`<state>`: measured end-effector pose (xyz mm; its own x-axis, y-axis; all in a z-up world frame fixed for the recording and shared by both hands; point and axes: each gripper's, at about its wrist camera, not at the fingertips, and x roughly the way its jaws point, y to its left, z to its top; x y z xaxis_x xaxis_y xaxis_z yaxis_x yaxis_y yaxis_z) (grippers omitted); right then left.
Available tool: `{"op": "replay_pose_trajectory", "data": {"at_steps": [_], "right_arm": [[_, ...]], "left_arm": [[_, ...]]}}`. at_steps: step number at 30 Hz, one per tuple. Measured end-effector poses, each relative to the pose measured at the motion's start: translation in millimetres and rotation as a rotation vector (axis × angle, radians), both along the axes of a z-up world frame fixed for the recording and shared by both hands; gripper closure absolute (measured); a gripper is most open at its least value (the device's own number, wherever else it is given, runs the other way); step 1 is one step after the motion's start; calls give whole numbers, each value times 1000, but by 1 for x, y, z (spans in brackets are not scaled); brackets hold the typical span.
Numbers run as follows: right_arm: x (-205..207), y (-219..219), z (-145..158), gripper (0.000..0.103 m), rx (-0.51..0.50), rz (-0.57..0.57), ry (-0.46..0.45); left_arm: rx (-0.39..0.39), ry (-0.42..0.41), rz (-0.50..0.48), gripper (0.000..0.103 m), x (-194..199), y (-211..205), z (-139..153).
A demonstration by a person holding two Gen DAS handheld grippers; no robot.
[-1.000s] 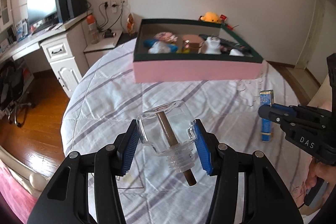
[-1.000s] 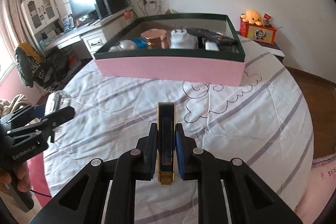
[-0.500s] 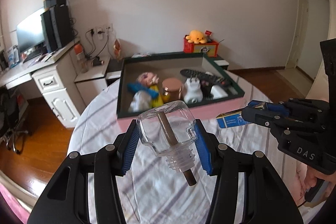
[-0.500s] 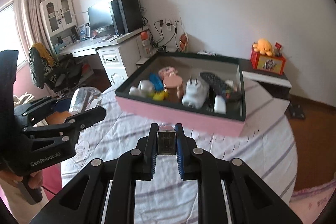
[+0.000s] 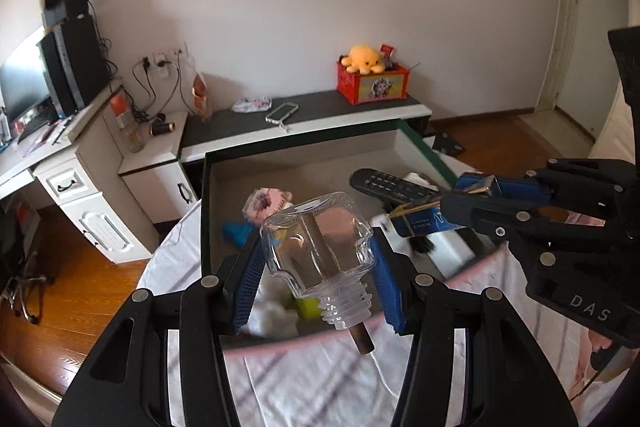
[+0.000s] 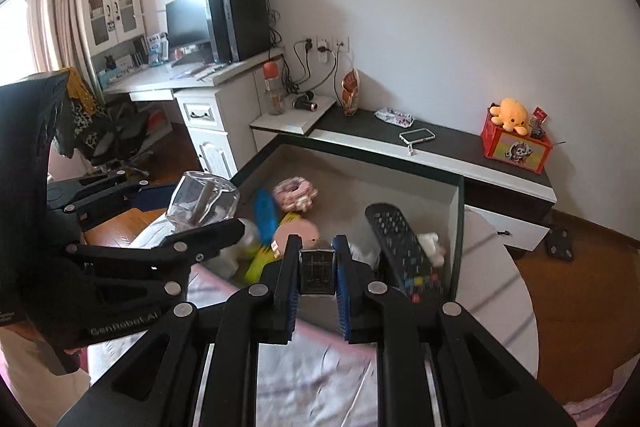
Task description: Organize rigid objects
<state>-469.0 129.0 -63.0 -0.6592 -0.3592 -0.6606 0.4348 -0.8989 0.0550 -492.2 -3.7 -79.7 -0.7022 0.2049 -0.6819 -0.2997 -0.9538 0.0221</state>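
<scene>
— Blur smears the near wall of the pink box [image 5: 476, 269], and the left gripper [image 5: 318, 259] hides some of the things inside it. What can you make out?

— A black remote [image 6: 396, 243], a blue brush [image 6: 266, 213] and a pink trinket [image 6: 294, 193]; the rest is unclear.

— What changed?

— Both grippers have risen from the striped bedsheet [image 5: 320, 383] and now hang over the box.

— And the held things?

— The left clamps a clear glass bottle [image 5: 318, 253], neck toward the camera, a brown stick [image 5: 362, 341] poking out. The right gripper [image 6: 318, 271] is pinched narrow on a slim blue-and-gold lighter [image 6: 317, 273].
</scene>
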Motion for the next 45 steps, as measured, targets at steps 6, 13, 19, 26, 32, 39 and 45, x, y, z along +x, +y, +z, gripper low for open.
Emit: {"op": "replay_pose_trajectory", "data": {"at_steps": [6, 13, 19, 26, 32, 39, 45], "right_arm": [[-65, -9, -17, 87, 8, -19, -74], [-122, -15, -46, 87, 9, -62, -155], [-141, -21, -62, 87, -27, -78, -164], [-137, -19, -63, 63, -48, -91, -179], [-114, -9, -48, 48, -80, -96, -148], [-74, -3, -23, 26, -84, -110, -89], [-22, 0, 2, 21, -57, -108, -6]], "left_arm": [[-34, -70, -21, 51, -66, 5, -20], [-66, -154, 15, 51, -128, 0, -52], [-85, -156, 51, 51, -146, -2, -68], [-99, -148, 47, 19, -140, 2, -75], [-51, -115, 86, 10, -113, -11, -60], [5, -19, 95, 2, -54, -26, -28], [3, 74, 116, 0, 11, -30, -2]]}}
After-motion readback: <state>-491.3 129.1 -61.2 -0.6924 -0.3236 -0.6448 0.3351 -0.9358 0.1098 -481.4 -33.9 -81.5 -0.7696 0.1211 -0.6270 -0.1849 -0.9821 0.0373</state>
